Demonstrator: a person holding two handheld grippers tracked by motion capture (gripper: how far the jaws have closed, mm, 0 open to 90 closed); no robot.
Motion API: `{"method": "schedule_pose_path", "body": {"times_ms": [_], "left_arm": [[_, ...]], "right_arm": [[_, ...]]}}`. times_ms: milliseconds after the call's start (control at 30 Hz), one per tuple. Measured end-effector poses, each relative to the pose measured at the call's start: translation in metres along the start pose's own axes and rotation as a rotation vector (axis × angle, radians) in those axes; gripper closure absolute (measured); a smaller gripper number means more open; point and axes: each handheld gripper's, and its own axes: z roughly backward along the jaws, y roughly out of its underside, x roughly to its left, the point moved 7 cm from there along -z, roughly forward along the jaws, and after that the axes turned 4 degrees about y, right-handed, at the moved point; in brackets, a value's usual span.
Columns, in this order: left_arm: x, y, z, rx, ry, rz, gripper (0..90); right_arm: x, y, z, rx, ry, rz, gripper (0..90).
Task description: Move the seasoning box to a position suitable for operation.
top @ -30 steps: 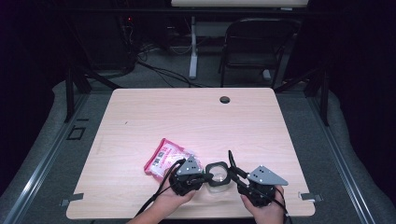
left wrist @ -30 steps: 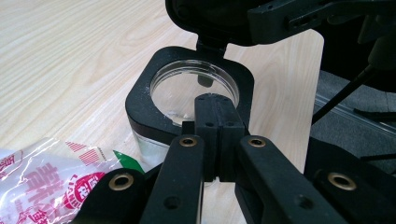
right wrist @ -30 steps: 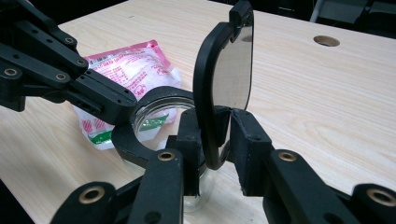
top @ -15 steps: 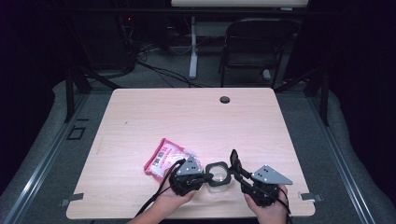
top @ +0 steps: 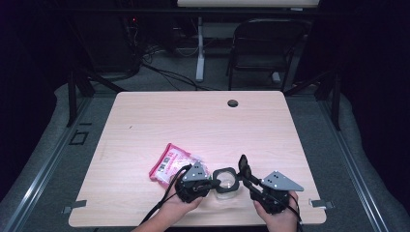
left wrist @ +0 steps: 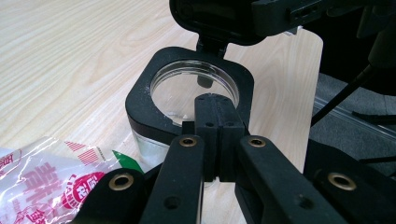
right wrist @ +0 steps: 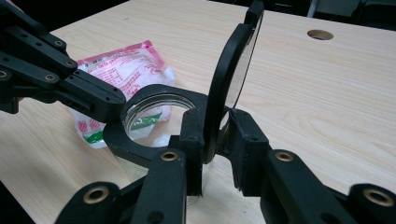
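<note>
Left gripper [top: 212, 182]: held in the person's left hand [top: 181, 205] at the near edge of the table [top: 193, 121], jaws pointing right. In the left gripper view its jaws stand pressed together on the near side of the black collar of a clear jar [left wrist: 187, 93], gripping the rim.

Clear jar [top: 225, 183]: a see-through container with a black, round-cornered square collar around a circular mouth. It stands upright on the table, near the front edge, between the two grippers. The mouth is open to the top.

Right gripper [top: 245, 173]: held in the person's right hand [top: 275, 215], just right of the jar, jaws pointing up and to the left. In the right gripper view its jaws are narrowed onto the lower edge of a round lid [right wrist: 231, 88], one jaw on each face.

Round lid [top: 241, 164]: black ring with a clear pane, standing on edge, nearly upright, just beside the right side of the jar's collar. Whether it touches the collar cannot be told.

Pink packet [top: 171, 162]: a pink and white printed plastic pouch with a green mark, lying flat on the table just left of and beyond the left gripper, close to the jar; in the left gripper view [left wrist: 51, 177] its clear edge reaches the foot of the jar.

Cable hole [top: 233, 103]: a dark round opening at the far side of the table, well apart from the rest.
</note>
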Motion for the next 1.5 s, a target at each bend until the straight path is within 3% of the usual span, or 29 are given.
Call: {"method": "schedule_pose_path", "body": {"times_ms": [300, 533, 733, 900, 967, 1100, 1233, 1400, 1467, 1500], "left_arm": [[0.001, 0.0, 0.003, -0.006, -0.013, -0.008, 89.9], [0.013, -0.002, 0.015, -0.041, -0.037, 0.025, 85.1], [0.021, 0.0, 0.029, -0.059, -0.065, 0.031, 81.3], [0.032, 0.012, 0.049, -0.064, -0.115, 0.062, 76.5], [0.034, 0.013, 0.053, -0.069, -0.116, 0.068, 73.2], [0.043, 0.029, 0.068, -0.054, -0.157, 0.089, 68.6], [0.049, 0.04, 0.077, -0.043, -0.143, 0.105, 63.3], [0.054, 0.05, 0.081, -0.058, -0.158, 0.117, 57.8], [0.057, 0.054, 0.081, -0.052, -0.175, 0.115, 56.4], [0.059, 0.056, 0.08, -0.053, -0.178, 0.117, 55.7]], "right_arm": [[-0.001, -0.001, -0.001, -0.001, 0.003, -0.002, 77.4], [-0.006, -0.003, -0.004, 0.004, 0.003, -0.014, 81.4], [-0.017, -0.007, -0.008, -0.01, -0.017, -0.062, 83.9], [-0.024, -0.012, -0.018, -0.021, -0.048, -0.051, 83.8], [-0.027, -0.015, -0.022, -0.028, -0.055, -0.035, 83.7], [-0.03, -0.021, -0.028, -0.037, -0.089, -0.079, 83.2], [-0.032, -0.024, -0.035, -0.036, -0.104, -0.104, 82.5], [-0.031, -0.026, -0.04, -0.038, -0.109, -0.098, 81.9], [-0.03, -0.026, -0.042, -0.025, -0.127, -0.105, 69.3], [-0.03, -0.025, -0.042, -0.023, -0.13, -0.106, 68.2]]}}
